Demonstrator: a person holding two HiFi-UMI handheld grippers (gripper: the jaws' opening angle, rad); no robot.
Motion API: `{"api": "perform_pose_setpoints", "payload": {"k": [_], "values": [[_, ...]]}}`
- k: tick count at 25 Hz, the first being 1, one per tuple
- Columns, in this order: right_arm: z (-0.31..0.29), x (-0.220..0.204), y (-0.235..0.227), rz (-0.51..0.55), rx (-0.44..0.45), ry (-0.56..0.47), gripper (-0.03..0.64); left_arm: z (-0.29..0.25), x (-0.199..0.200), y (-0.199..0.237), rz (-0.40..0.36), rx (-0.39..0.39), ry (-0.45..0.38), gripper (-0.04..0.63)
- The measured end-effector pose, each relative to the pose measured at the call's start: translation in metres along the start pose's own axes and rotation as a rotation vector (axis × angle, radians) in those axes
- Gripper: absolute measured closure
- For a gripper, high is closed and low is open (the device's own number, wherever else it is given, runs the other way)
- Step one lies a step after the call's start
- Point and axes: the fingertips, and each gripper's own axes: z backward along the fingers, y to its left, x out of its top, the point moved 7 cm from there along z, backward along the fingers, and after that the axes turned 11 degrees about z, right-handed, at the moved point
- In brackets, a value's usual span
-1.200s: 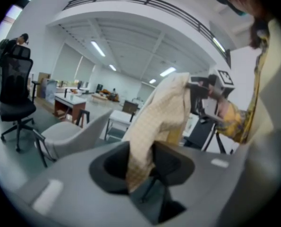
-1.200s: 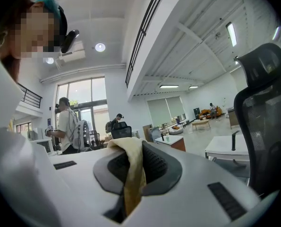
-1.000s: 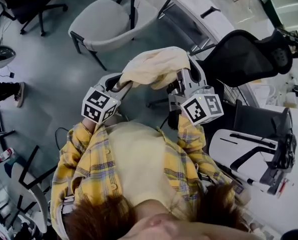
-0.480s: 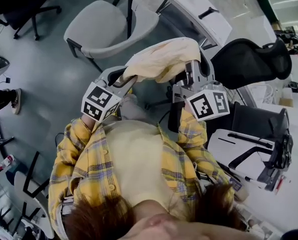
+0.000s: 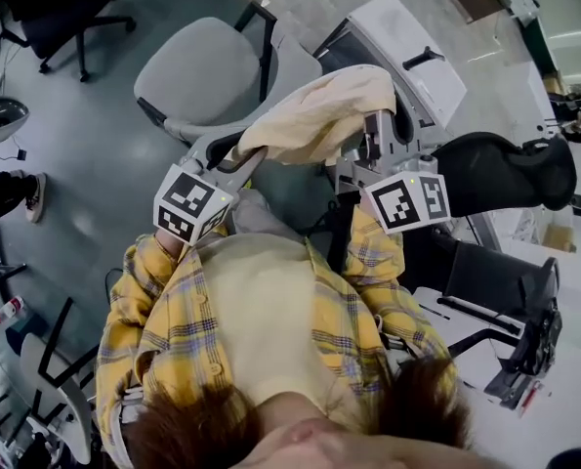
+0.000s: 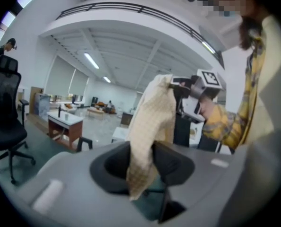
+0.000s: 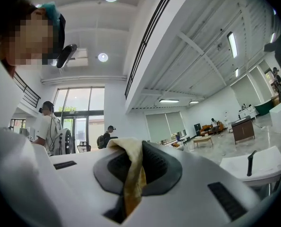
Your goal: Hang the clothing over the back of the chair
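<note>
My left gripper [image 5: 229,160] and right gripper [image 5: 376,133] each clamp the pale yellow checked cloth [image 5: 319,113]; the grey shell chair [image 5: 212,71] stands just far-left of it.

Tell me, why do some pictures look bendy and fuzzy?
Left gripper view: wide lens curves the white ceiling, corners go dark, pale yellow checked cloth looks soft up close. Right gripper view: same curving, tall windows glow bright. Head view: sharper, less bent.
</note>
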Motion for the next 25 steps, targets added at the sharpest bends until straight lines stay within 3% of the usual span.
{"api": "perform_pose_setpoints", "payload": {"k": [15, 25], "values": [[-0.126, -0.032, -0.042, -0.022, 0.226, 0.058, 0.592, -0.046, 0.032, 0.070, 0.077, 0.211, -0.007, 0.456], [-0.185, -0.091, -0.056, -0.028, 0.338, 0.186, 0.592, -0.058, 0.021, 0.111, 0.149, 0.347, 0.033, 0.456]]}}
